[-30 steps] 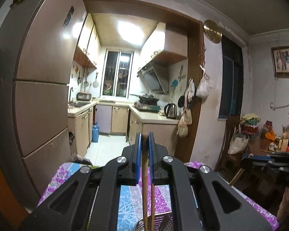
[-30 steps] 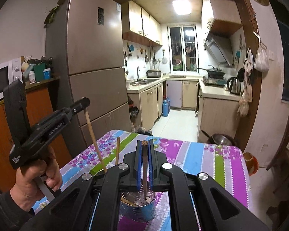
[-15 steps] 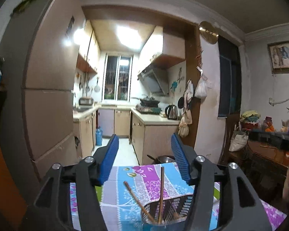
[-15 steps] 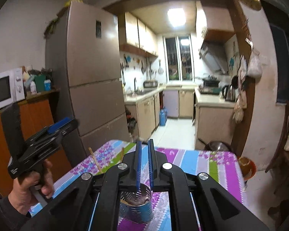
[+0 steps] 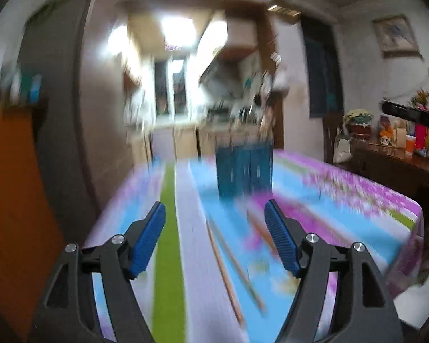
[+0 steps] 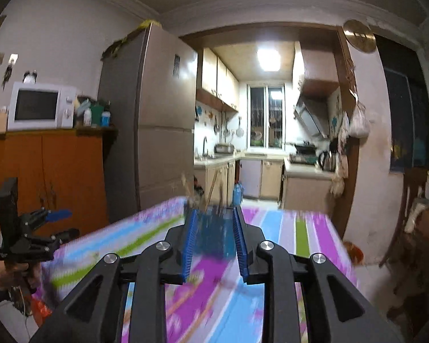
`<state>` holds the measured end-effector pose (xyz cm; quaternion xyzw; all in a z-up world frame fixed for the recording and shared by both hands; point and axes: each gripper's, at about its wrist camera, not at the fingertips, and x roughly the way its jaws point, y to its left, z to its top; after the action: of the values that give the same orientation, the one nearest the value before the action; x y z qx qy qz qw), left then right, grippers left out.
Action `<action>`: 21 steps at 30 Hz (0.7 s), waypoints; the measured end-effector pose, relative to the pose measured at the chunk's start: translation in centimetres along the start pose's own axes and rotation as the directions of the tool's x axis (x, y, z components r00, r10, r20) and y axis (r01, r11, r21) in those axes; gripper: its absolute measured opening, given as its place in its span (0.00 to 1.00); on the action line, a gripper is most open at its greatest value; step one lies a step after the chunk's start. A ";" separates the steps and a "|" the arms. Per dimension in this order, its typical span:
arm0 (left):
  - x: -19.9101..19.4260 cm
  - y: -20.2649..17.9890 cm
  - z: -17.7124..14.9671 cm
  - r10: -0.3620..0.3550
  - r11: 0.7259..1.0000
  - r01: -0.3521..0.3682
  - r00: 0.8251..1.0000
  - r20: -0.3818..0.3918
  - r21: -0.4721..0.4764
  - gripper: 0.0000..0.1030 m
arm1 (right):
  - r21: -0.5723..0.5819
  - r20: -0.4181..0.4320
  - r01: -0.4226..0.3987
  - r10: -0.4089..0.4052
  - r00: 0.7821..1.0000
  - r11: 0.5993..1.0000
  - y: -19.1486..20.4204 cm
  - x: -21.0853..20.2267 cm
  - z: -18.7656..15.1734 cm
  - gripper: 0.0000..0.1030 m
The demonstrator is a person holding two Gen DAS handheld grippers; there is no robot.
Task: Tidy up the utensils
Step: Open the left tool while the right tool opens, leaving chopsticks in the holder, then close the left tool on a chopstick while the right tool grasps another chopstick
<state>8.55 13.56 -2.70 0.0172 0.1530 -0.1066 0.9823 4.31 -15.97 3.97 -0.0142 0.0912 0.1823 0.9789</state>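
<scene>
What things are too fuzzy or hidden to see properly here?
- Left wrist view: the blue holder is motion-blurred; what stands in it cannot be told.
- Left wrist view: chopsticks on the tablecloth smear, so their count is unsure.
- Right wrist view: the holder is blurred and partly hidden by the right hand-held gripper.
- The left hand-held gripper is empty.

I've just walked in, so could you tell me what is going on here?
A person is sorting chopsticks into a holder on the table, with a gripper in each hand. Both the left gripper and the right gripper are open and empty. Some chopsticks lie loose on the table; others stand in the holder.
</scene>
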 end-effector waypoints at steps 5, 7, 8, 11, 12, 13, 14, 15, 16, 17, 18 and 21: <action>1.3 -0.7 -6.4 0.029 0.999 -0.031 0.994 -0.106 -0.011 0.54 | 0.043 -0.079 0.040 -0.036 0.996 0.998 3.0 -1.5 -7.4 0.26; 2.3 -0.9 -7.3 0.038 0.999 -0.039 0.992 -0.125 -0.012 0.46 | 0.071 -0.118 0.042 -0.034 0.992 0.997 3.7 -1.6 -9.5 0.26; 2.2 -1.0 -7.8 0.042 0.999 -0.043 0.991 -0.124 -0.006 0.42 | 0.074 -0.131 0.045 -0.035 0.991 0.996 4.2 -1.6 -10.3 0.26; 2.1 -1.1 -8.2 0.052 0.999 -0.050 0.994 -0.095 0.017 0.41 | 0.092 -0.193 0.055 -0.036 0.981 0.994 5.4 -1.5 -13.0 0.26; 2.0 -1.2 -8.4 0.050 0.999 -0.049 0.994 -0.092 0.023 0.41 | 0.090 -0.215 0.063 -0.043 0.976 0.994 5.9 -1.2 -13.9 0.26; 2.0 -1.3 -8.5 0.047 0.999 -0.045 0.995 -0.092 0.025 0.41 | 0.093 -0.227 0.066 -0.043 0.973 0.993 6.1 -1.0 -14.5 0.26; 1.7 -1.5 -8.7 0.049 0.998 -0.046 0.995 -0.091 0.031 0.41 | 0.095 -0.236 0.067 -0.043 0.971 0.993 6.4 -0.8 -14.9 0.26; 1.6 -1.7 -8.9 0.049 0.998 -0.045 0.994 -0.094 0.038 0.41 | 0.081 -0.238 0.075 -0.054 0.970 0.994 6.9 -0.5 -15.2 0.26; 1.8 -1.7 -9.1 0.046 0.998 -0.042 0.994 -0.098 0.036 0.41 | 0.073 -0.237 0.081 -0.061 0.970 0.994 7.0 -0.2 -15.3 0.26; 1.7 -1.6 -9.5 0.045 0.999 -0.042 0.994 -0.099 0.034 0.41 | 0.068 -0.237 0.086 -0.068 0.969 0.994 7.2 0.1 -15.4 0.26; 1.8 -1.6 -9.6 0.043 0.999 -0.040 0.994 -0.101 0.032 0.41 | 0.063 -0.238 0.092 -0.075 0.968 0.994 7.3 0.3 -15.5 0.25; 1.6 -1.7 -9.9 0.041 0.999 -0.038 0.995 -0.094 0.030 0.41 | 0.060 -0.218 0.076 -0.061 0.974 0.995 8.5 0.5 -14.8 0.25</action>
<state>6.72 12.19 -12.65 0.0389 0.1976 -0.0883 0.9755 -0.84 -8.78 -10.65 -0.0037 0.2025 0.1425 0.9689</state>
